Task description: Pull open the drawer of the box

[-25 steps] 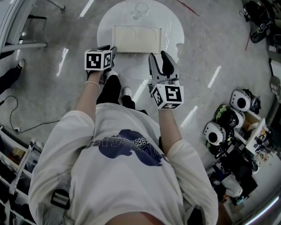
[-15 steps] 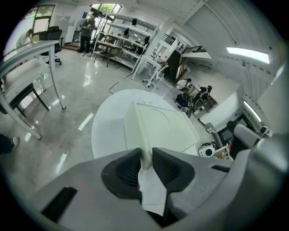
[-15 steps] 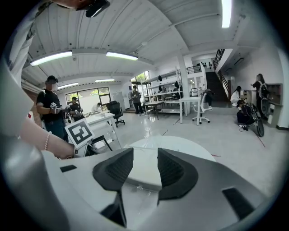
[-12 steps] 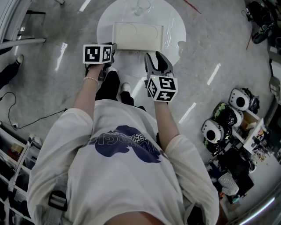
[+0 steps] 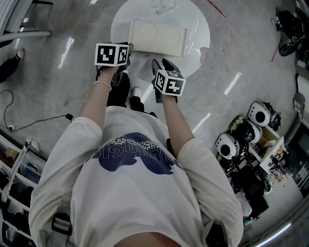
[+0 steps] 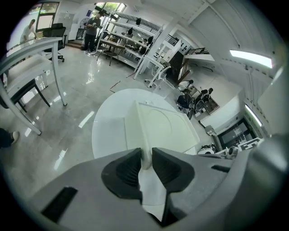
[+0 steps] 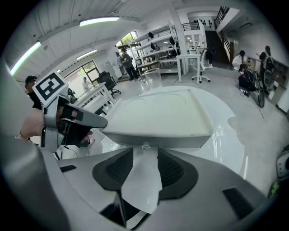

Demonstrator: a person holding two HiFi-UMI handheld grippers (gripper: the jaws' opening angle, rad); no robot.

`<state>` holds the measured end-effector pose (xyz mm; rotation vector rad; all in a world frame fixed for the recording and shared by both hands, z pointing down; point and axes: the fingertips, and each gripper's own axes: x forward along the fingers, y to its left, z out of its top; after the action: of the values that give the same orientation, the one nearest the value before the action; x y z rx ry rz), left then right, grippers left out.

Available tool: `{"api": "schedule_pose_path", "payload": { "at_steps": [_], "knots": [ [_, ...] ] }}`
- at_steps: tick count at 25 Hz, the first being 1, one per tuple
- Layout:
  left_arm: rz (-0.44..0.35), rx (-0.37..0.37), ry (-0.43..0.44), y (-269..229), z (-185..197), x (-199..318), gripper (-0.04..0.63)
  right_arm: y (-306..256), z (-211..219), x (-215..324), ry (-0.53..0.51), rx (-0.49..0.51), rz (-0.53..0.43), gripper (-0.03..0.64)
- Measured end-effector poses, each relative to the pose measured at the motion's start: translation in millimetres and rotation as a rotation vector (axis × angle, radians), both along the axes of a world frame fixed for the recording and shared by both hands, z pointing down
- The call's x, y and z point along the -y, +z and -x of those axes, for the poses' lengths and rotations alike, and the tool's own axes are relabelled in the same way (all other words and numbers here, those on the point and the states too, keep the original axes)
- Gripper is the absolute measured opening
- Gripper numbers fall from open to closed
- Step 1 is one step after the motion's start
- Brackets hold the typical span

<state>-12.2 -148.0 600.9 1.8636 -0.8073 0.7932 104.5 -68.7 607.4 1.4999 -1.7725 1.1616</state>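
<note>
Box (image 5: 158,37) sits in the middle of a round white counter (image 5: 200,29), with a clear glass (image 5: 164,6) at the far edge behind it. Left claw (image 6: 146,155) is clenched on the box's near left corner, the cream wall pinched between its black pads. Right claw (image 7: 145,153) is released, its jaws apart and facing the drawer (image 7: 153,139) front. The small knob (image 7: 145,146) lies just beyond its tips, centred on the gap and not touched. The drawer looks pushed in.
</note>
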Motion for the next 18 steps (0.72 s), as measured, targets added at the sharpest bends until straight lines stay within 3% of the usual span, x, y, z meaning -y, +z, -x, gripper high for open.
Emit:
{"api": "schedule_pose_path", "payload": {
  "at_steps": [6,18],
  "knots": [
    [0.017,-0.016,-0.012,1.9,0.6,3.7,0.086,35.3,4.2,7.5,0.021,0.023,0.132,0.166],
    [0.026,-0.044,-0.031,2.3,1.9,2.8,0.084,54.6,13.6,19.7,-0.002,0.004,0.208,0.164]
  ]
}}
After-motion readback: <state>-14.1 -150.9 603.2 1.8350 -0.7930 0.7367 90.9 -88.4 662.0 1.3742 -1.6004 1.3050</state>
